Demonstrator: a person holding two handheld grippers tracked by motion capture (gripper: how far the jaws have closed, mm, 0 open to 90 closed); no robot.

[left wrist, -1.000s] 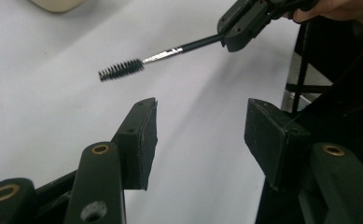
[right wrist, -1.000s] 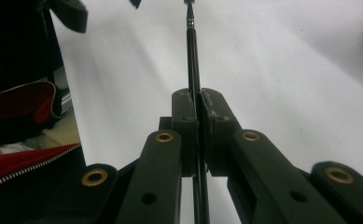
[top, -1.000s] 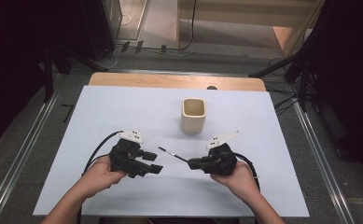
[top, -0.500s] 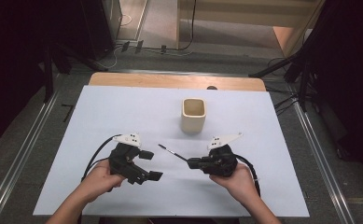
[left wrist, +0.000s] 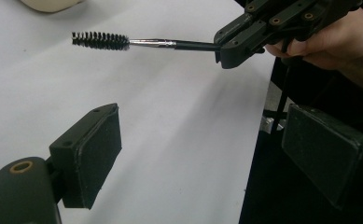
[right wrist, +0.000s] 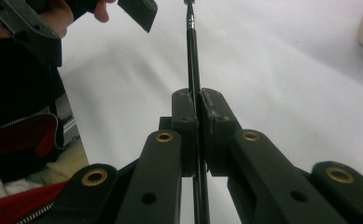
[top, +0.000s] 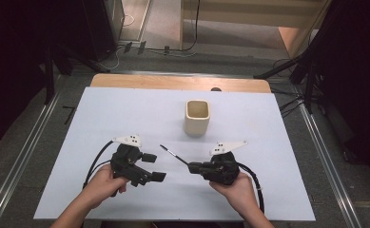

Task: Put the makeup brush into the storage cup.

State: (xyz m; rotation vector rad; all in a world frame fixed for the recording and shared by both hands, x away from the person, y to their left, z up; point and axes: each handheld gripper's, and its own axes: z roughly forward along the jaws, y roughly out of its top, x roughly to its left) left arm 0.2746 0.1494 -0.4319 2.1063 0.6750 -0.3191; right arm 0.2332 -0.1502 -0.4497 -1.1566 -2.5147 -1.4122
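My right gripper [top: 192,167] is shut on the black handle of a thin bristle brush [top: 173,154], which sticks out toward the left above the white table sheet [top: 125,114]. In the right gripper view its jaws [right wrist: 194,100] are pressed together on the handle [right wrist: 191,56]. My left gripper [top: 155,167] is open and has just been opening, with nothing between its pads [left wrist: 93,154]. The left gripper view shows the brush's bristle tip [left wrist: 100,40] ahead of my left jaws and a little above them, apart from them. Both grippers hover near the front of the table.
A cream square cup [top: 197,117] stands upright mid-table, behind the grippers and a little right of the brush tip. The sheet's front edge lies close under both hands. A wooden strip [top: 173,83] borders the far side.
The left gripper's jaws have spread wider apart than a second ago. Both hands and the brush have stayed about where they were.
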